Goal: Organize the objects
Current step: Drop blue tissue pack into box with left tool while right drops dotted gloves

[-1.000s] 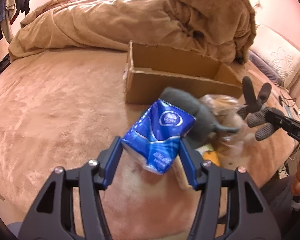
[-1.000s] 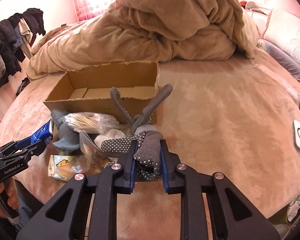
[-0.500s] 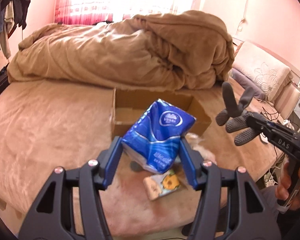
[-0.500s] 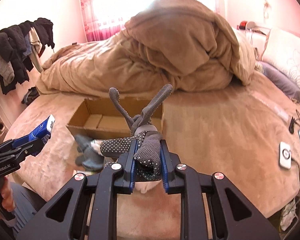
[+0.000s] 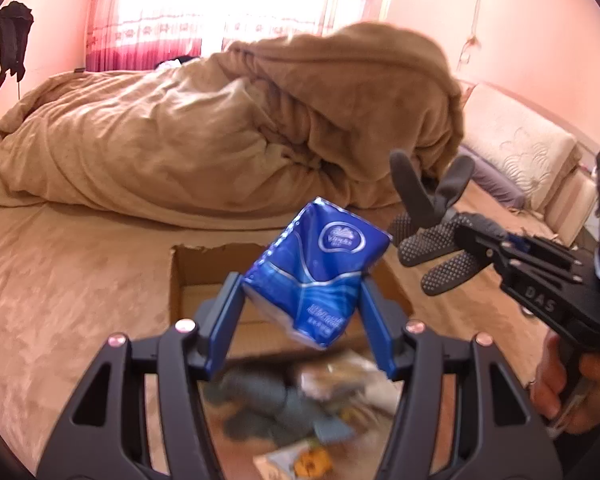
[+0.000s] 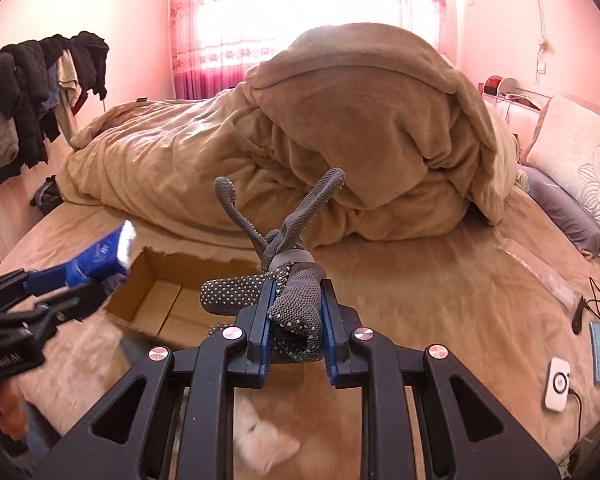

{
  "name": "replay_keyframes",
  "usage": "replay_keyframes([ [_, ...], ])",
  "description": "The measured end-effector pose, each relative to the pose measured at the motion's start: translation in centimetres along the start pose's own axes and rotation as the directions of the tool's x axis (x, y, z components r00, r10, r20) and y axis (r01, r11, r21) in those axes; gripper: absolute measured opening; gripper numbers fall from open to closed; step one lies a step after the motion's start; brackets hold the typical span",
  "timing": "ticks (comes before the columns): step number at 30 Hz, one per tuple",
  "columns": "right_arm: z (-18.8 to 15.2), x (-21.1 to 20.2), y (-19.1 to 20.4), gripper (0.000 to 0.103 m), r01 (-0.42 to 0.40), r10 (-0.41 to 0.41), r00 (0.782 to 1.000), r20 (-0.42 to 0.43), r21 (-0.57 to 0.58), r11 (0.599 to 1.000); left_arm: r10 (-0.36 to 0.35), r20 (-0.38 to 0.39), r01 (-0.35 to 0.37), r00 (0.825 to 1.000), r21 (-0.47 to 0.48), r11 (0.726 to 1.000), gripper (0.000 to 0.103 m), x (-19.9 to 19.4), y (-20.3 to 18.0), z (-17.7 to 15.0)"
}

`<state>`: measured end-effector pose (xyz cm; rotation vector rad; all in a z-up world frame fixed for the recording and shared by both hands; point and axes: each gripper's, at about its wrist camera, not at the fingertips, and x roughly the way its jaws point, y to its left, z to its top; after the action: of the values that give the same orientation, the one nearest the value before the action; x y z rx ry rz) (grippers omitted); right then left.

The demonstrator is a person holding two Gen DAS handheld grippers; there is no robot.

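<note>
From the left view, my left gripper (image 5: 300, 292) pinches the blue tissue pack (image 5: 318, 270) above the cardboard box (image 5: 180, 276); socks and packets lie blurry below.

From the right view, my right gripper (image 6: 296, 322) squeezes the gray dotted glove (image 6: 288, 280). Only here a phone (image 6: 557, 384) shows, by the bed's (image 6: 440, 300) right edge.

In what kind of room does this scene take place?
Most likely a bedroom in a home. A large bed fills the view, with a heaped tan duvet and a pillow on it. Clothes hang at the left wall, and a curtained window stands behind the bed.
</note>
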<state>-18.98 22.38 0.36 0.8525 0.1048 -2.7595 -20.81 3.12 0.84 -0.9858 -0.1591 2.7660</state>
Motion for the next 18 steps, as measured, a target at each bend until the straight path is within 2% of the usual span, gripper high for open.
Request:
replay_keyframes([
  [7, 0.0, 5.9, -0.8, 0.022, -0.013, 0.016, 0.999, -0.051, 0.073, 0.997, 0.013, -0.115, -0.018, 0.993, -0.042, 0.999, 0.058, 7.9, 1.0, -0.6],
  [10, -0.8, 8.3, -1.1, 0.022, -0.015, 0.023, 0.995, -0.094, 0.084, 0.996, -0.013, -0.172, 0.002, 0.985, -0.061, 0.998, 0.059, 10.7, 1.5, -1.2],
  [13, -1.7, 10.5, -1.4, 0.022, -0.035, 0.050, 0.989, -0.137, 0.105, 0.994, -0.033, -0.198, 0.020, 0.980, -0.067, 0.998, 0.062, 11.9, 1.6, -1.7],
  [18, -2.9, 12.0, -1.6, 0.024, -0.039, 0.059, 0.983, -0.176, 0.114, 0.993, 0.000, -0.211, -0.010, 0.978, -0.047, 0.999, 0.068, 11.9, 1.2, -1.9],
])
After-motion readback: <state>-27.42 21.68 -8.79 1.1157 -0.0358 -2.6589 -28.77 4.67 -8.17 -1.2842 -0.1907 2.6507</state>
